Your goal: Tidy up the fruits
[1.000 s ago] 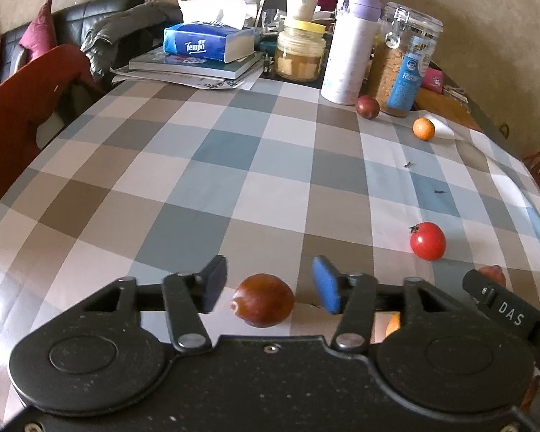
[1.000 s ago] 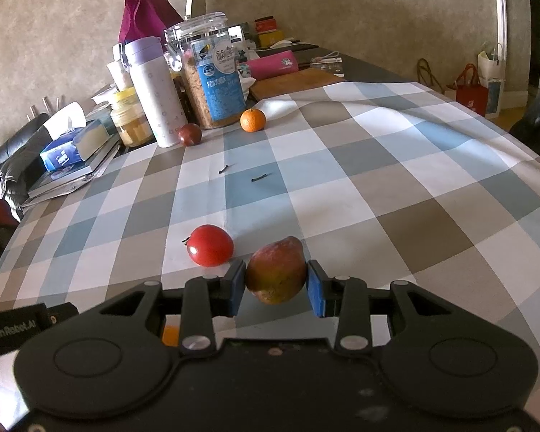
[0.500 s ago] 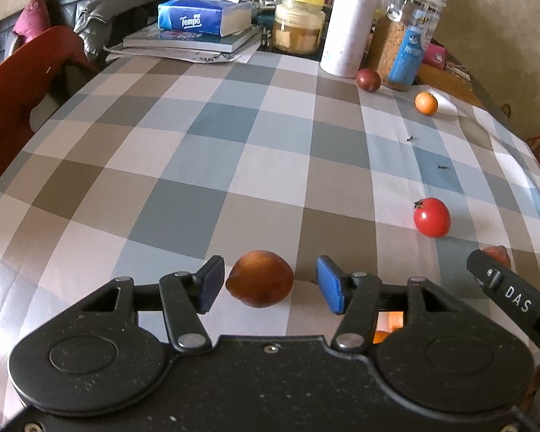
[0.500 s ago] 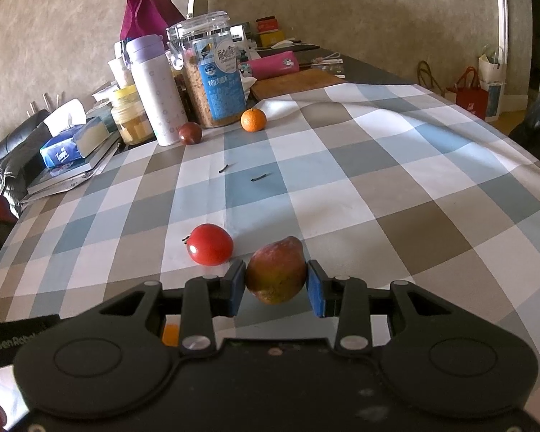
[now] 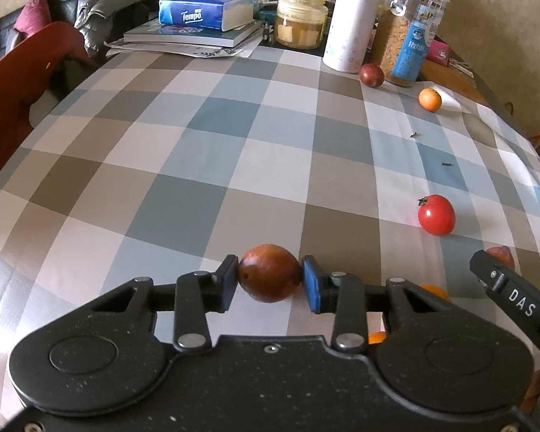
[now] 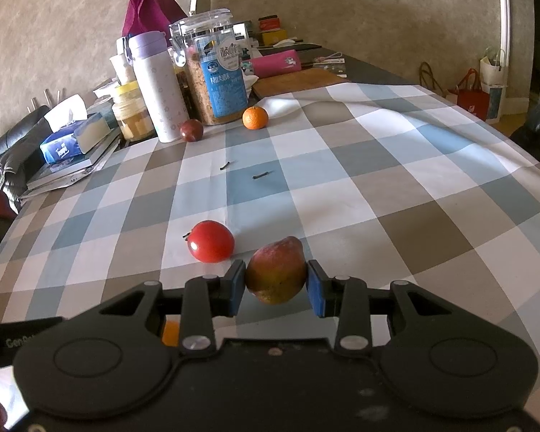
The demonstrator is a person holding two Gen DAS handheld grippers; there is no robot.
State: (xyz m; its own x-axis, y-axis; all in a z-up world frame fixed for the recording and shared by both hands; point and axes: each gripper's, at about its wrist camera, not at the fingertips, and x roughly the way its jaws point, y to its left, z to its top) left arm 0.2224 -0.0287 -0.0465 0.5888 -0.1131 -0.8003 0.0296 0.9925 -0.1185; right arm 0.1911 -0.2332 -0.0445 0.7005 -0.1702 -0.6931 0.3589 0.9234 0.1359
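My left gripper [image 5: 270,280] is shut on a round reddish-brown fruit [image 5: 269,273] just above the checked tablecloth. My right gripper [image 6: 275,282] is shut on a red-and-yellow mango [image 6: 276,269]. A red tomato [image 6: 211,241] lies just left of the mango; it also shows in the left wrist view [image 5: 436,214]. Far off, a dark plum [image 6: 191,130] and a small orange [image 6: 255,117] lie by the jars. An orange fruit [image 5: 434,291] shows partly behind my left gripper.
A white and purple flask [image 6: 155,86], a clear cereal jar [image 6: 216,68] and a yellow-lidded jar [image 5: 300,18] stand at the far edge. A tissue box [image 5: 205,10] lies on books. A red chair [image 5: 14,82] stands at the left.
My left gripper has closed on the reddish-brown fruit, which lay loose between the open fingers before. My right gripper still holds the mango in the same place.
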